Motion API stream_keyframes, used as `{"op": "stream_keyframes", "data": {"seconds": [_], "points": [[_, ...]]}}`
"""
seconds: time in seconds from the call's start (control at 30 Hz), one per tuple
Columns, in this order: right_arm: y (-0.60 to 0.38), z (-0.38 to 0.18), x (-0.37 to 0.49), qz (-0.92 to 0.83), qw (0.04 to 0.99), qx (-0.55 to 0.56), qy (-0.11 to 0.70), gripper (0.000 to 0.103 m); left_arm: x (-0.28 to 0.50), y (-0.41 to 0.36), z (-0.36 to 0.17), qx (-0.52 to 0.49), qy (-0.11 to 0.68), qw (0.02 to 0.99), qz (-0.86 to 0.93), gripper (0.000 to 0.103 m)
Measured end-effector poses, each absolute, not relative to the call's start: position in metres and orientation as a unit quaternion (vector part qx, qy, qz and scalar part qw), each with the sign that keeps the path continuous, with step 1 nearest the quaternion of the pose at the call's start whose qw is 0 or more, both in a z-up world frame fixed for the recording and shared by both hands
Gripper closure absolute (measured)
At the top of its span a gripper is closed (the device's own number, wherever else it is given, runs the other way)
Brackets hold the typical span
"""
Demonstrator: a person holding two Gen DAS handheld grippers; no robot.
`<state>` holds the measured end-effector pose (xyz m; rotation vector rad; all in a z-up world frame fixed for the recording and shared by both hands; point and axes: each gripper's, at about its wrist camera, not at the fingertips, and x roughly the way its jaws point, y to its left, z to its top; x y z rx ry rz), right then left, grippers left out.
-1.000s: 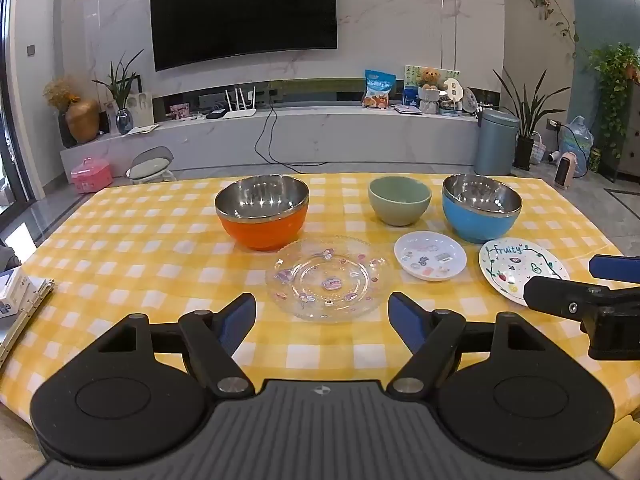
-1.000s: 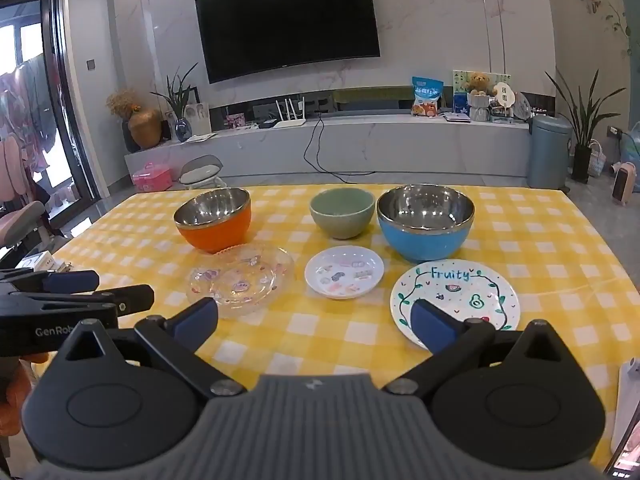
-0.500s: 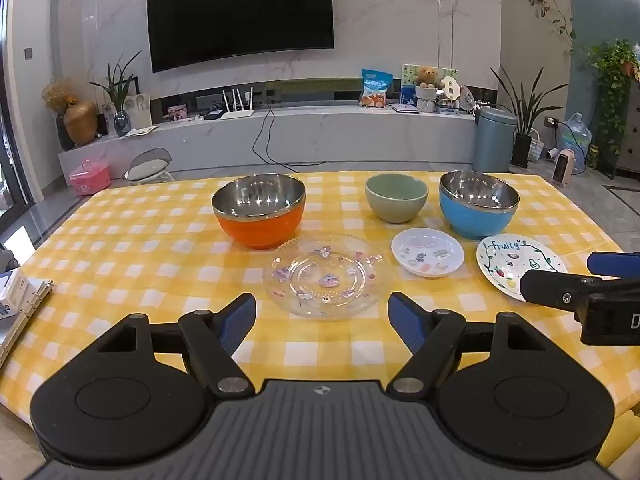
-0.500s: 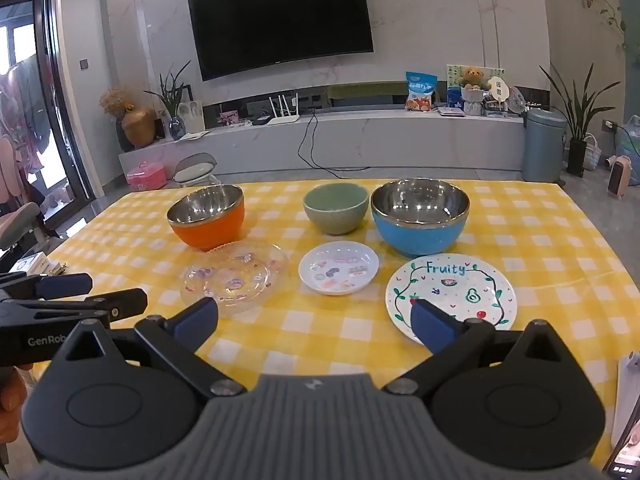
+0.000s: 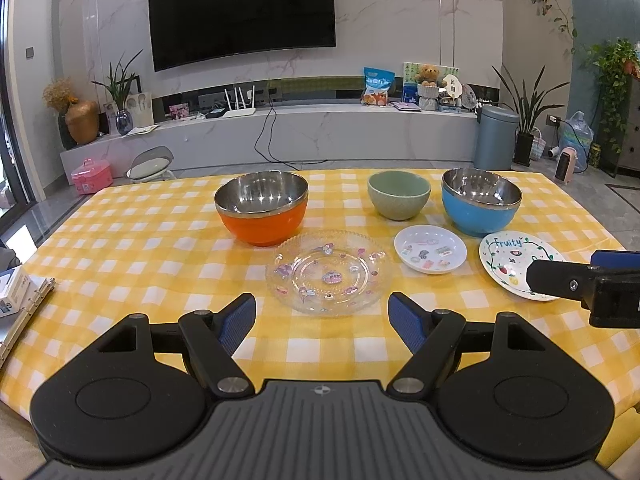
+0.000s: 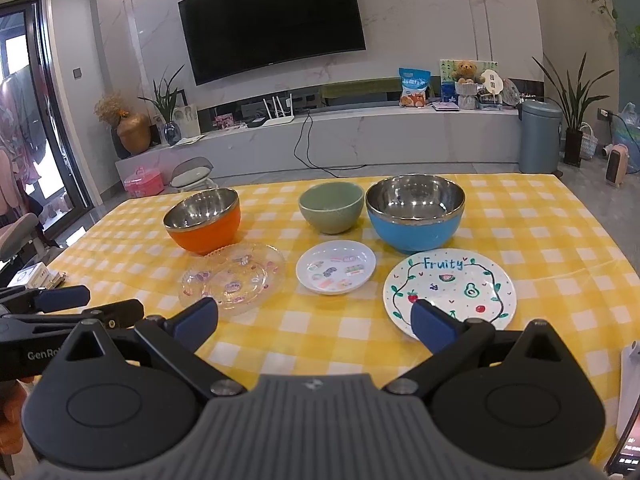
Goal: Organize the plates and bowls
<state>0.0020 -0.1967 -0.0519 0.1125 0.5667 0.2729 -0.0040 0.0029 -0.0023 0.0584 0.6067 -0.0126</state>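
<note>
Yellow-and-white checked cloth covers the table (image 5: 120, 248), and everything's laid out in two rows on it. Back row is an orange bowl (image 5: 262, 208) with a steel inside, a small green bowl (image 5: 399, 195) and a blue bowl (image 5: 481, 206), also steel-lined. In front of those sit a clear glass plate (image 5: 329, 272) just touching the orange bowl's base, a small white plate (image 5: 430, 249) with stickers, and a bigger white plate (image 6: 449, 290) with "Fruity" written on it. The left gripper (image 5: 322, 320) hangs over the near edge, spread wide and empty, lined up with the glass plate. The right gripper (image 6: 314, 322) is wide apart too, holding nothing, with one blue fingertip (image 6: 430, 326) overlapping the Fruity plate's near rim.
</note>
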Motion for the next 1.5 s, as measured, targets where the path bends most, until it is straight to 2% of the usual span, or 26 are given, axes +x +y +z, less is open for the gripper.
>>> {"op": "stream_keyframes", "data": {"seconds": [1.5], "points": [[-0.1968, -0.0563, 0.0035, 0.134, 0.947, 0.054, 0.286, 0.003, -0.0055, 0.0075, -0.0070, 0.026, 0.305, 0.952, -0.004, 0.014]]}}
